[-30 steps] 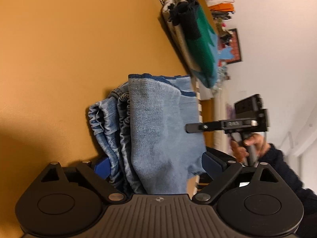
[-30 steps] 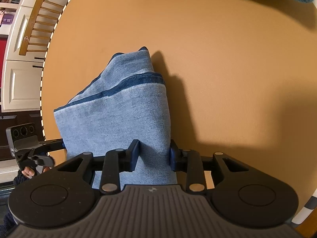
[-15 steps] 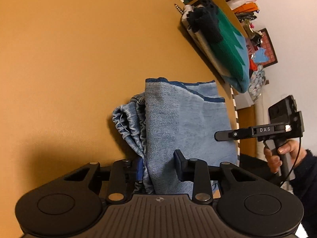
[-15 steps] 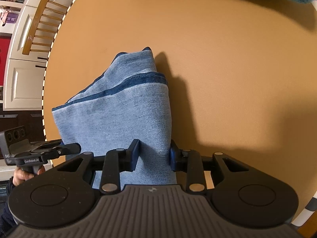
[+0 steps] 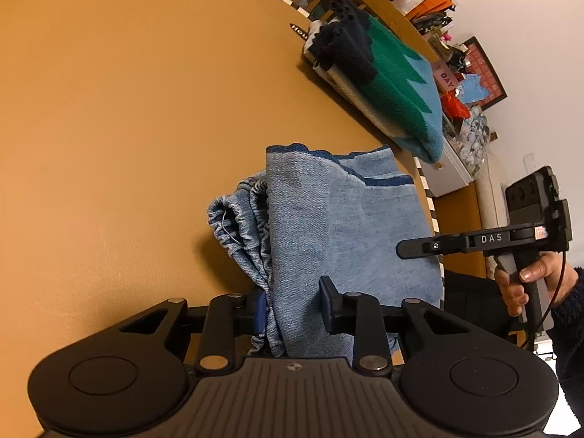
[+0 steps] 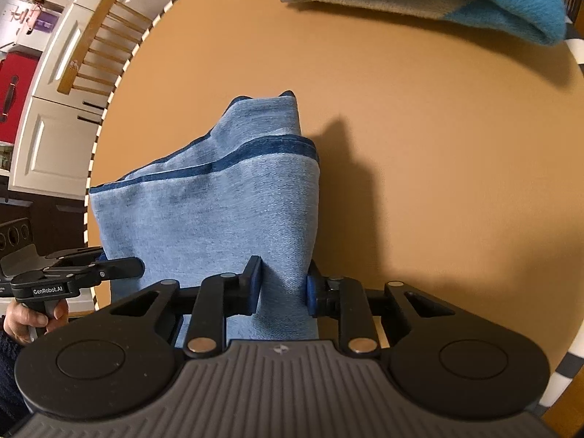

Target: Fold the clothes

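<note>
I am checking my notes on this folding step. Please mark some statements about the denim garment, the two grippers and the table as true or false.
1. The left gripper has denim garment between its pads. True.
2. The right gripper is empty. False: its jaws are closing on a denim fold.
3. The table is white. False: it is tan.
4. A green and blue folded textile lies at the table edge. True.
5. The garment has a darker blue hem. True.
</note>
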Tool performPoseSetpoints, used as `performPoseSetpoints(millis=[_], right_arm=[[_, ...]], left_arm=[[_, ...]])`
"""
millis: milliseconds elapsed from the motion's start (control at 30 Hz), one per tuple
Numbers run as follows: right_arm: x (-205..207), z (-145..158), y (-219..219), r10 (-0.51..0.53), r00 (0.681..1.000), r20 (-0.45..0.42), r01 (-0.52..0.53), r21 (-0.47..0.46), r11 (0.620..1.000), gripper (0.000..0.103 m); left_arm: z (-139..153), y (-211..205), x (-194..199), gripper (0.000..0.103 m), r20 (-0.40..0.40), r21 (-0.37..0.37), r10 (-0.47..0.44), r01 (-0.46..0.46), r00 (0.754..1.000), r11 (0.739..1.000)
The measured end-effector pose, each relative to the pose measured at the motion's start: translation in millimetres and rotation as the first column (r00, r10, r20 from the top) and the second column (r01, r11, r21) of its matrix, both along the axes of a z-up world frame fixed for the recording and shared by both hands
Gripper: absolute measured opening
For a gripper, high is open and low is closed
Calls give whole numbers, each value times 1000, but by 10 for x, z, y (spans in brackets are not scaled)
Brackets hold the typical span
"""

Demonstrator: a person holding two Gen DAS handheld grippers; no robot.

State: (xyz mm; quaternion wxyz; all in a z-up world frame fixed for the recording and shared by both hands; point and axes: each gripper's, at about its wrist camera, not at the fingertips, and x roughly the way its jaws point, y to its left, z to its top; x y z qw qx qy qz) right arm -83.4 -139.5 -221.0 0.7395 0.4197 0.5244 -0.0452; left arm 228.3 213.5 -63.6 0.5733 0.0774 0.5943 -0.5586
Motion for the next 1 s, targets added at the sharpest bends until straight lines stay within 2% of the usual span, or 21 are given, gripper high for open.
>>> performPoseSetpoints(millis=[167, 300, 500, 633, 733, 833, 1000], right_arm=[[-164, 199, -13, -58, 997, 52, 59, -18, 998, 21], [-285, 548, -186, -119, 986, 116, 123, -25, 992, 21], [-373, 1372, -816, -213, 950, 226, 236, -82, 968, 21], [-323, 1765, -1407, -289, 922, 257, 324, -109, 940, 21], [-199, 1822, -1805, -326, 910, 255, 367, -132, 921, 21], [-33, 1618, -2147, -374, 899, 227, 409, -133, 903, 21], [188, 1004, -2604, -449, 878, 166, 466, -80, 881, 21]], left_arm=[[219, -116, 3, 30, 21, -9, -25, 26, 999, 1000], [647, -389, 23, 30, 65, -44, -61, 64, 996, 997], [1604, -1207, 47, 30, 146, -139, -123, 144, 982, 980], [1983, -2033, 108, 30, 139, -156, -140, 161, 980, 975], [2037, -2670, 112, 30, 150, -134, -148, 169, 978, 976], [1961, -3273, 92, 30, 177, -92, -171, 190, 969, 977], [1393, -3987, 191, 31, 145, 8, -181, 181, 973, 983]])
